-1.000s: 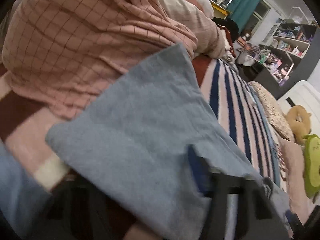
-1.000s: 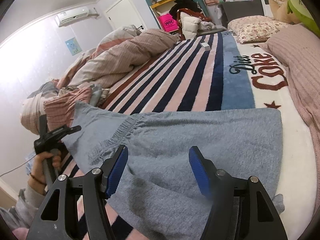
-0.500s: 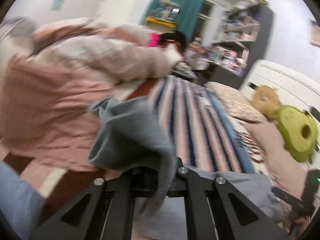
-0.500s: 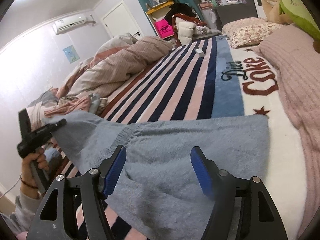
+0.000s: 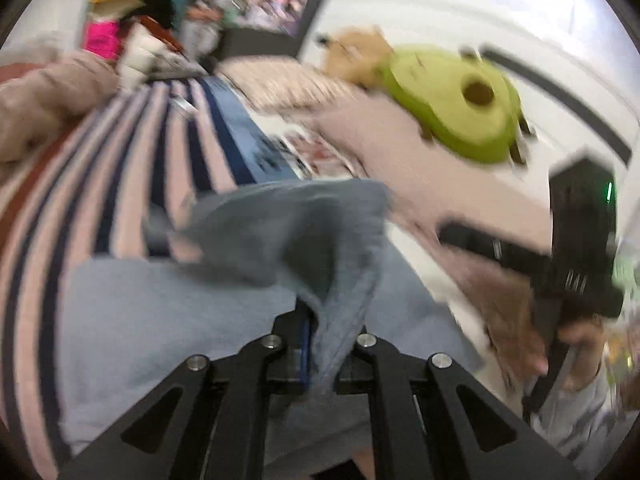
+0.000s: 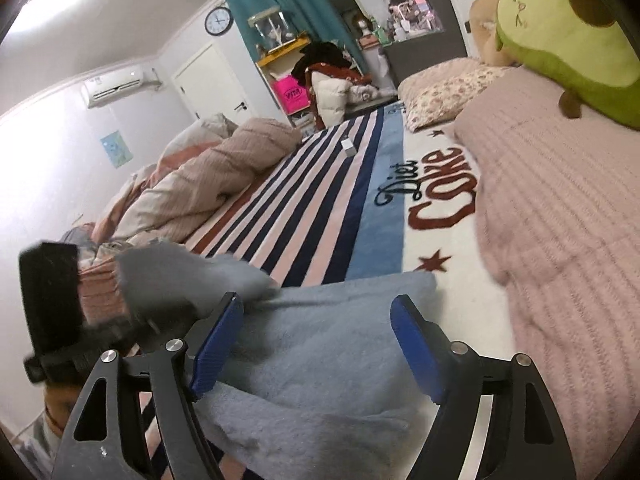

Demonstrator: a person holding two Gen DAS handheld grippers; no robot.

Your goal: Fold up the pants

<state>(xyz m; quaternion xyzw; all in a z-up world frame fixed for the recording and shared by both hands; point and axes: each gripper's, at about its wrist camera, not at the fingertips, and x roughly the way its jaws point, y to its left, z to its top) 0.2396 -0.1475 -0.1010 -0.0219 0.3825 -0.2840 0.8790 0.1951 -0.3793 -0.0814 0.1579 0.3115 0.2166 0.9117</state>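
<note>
Grey-blue fleece pants (image 6: 332, 344) lie across the striped blanket (image 6: 320, 200) on the bed. My left gripper (image 5: 320, 344) is shut on one end of the pants (image 5: 280, 236) and holds that end lifted and folded over the rest. The left gripper also shows in the right wrist view (image 6: 52, 304), at the left. My right gripper (image 6: 316, 340) is open and empty, low over the pants. It shows in the left wrist view (image 5: 576, 248), held by a hand at the right.
A pink quilt (image 6: 560, 216) lies along the bed's right side with a green avocado plush (image 6: 560, 36) and a floral pillow (image 6: 444, 88). A rumpled pink duvet (image 6: 208, 176) lies at the left. A small white box (image 6: 347, 145) sits on the stripes.
My left gripper has shut on the pants' end, lifted it off the bed and swung it right, toward the right gripper. The right gripper has stayed open over the pants.
</note>
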